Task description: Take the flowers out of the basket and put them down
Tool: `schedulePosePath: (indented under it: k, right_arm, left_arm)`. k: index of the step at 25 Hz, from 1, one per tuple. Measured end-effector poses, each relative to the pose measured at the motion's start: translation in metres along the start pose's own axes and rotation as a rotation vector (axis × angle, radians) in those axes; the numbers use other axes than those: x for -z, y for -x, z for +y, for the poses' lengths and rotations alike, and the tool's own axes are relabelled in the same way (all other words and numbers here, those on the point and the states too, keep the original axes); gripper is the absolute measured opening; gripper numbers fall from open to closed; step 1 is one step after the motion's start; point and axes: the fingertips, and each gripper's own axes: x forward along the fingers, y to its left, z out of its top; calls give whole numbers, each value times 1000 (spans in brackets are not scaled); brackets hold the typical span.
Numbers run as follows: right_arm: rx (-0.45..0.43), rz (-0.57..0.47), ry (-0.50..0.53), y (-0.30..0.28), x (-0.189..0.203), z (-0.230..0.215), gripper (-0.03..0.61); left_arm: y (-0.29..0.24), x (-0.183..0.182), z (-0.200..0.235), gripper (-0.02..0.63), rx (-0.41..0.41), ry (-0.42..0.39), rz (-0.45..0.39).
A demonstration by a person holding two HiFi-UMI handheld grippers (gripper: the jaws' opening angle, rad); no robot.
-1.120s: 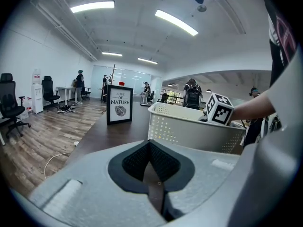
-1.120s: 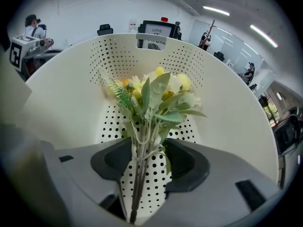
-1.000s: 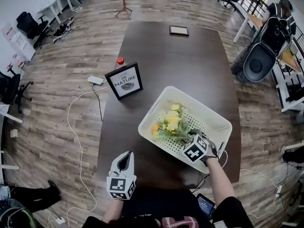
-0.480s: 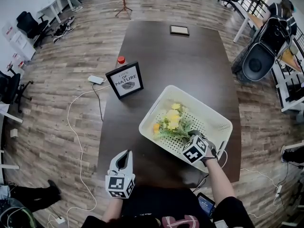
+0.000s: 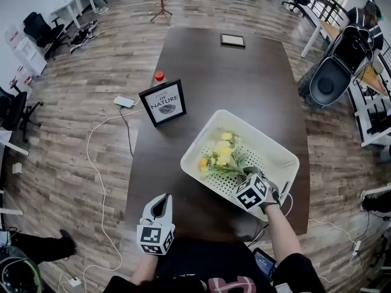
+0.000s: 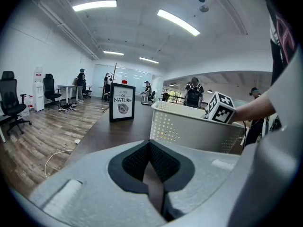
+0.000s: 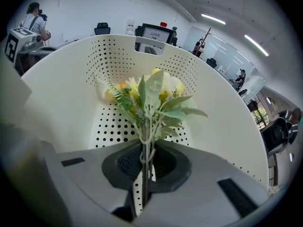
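Observation:
A bunch of yellow flowers (image 5: 221, 156) with green leaves lies in the white perforated basket (image 5: 208, 133) on the dark table. My right gripper (image 5: 248, 176) reaches into the basket's near corner. Its jaws have just been closing and now stand shut on the flower stems (image 7: 145, 148). The blooms (image 7: 147, 96) stand up ahead of the jaws against the basket wall (image 7: 61, 93). My left gripper (image 5: 161, 205) hovers at the table's near edge, left of the basket (image 6: 189, 129). It is shut (image 6: 150, 148) with nothing in it.
A framed "Nature" sign (image 5: 162, 102) stands left of the basket, with a red-capped bottle (image 5: 158, 77) behind it. A small frame (image 5: 231, 39) lies at the table's far end. A cable and adapter (image 5: 124, 102) lie on the floor to the left.
The right gripper stays at the basket's near corner, and the flowers have shifted slightly beside it. The left gripper has not moved.

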Motion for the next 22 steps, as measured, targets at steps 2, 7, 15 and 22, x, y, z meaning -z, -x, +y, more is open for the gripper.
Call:
schedulePosePath:
  k: [2, 7, 15, 22]
  right_arm:
    - [0, -12, -6, 0, -1, 1, 21]
    - [-29, -37, -26, 4, -5, 3, 18]
    - [-46, -85, -25, 31, -17, -2, 15]
    - [-30, -120, -24, 48, -25, -2, 14]
  left_arm:
    - [1, 2, 1, 5, -1, 2, 2]
    - [0, 4, 2, 6, 2, 3, 0]
    - [2, 5, -1, 5, 23, 14, -4]
    - [4, 8, 0, 6, 25, 42, -9]
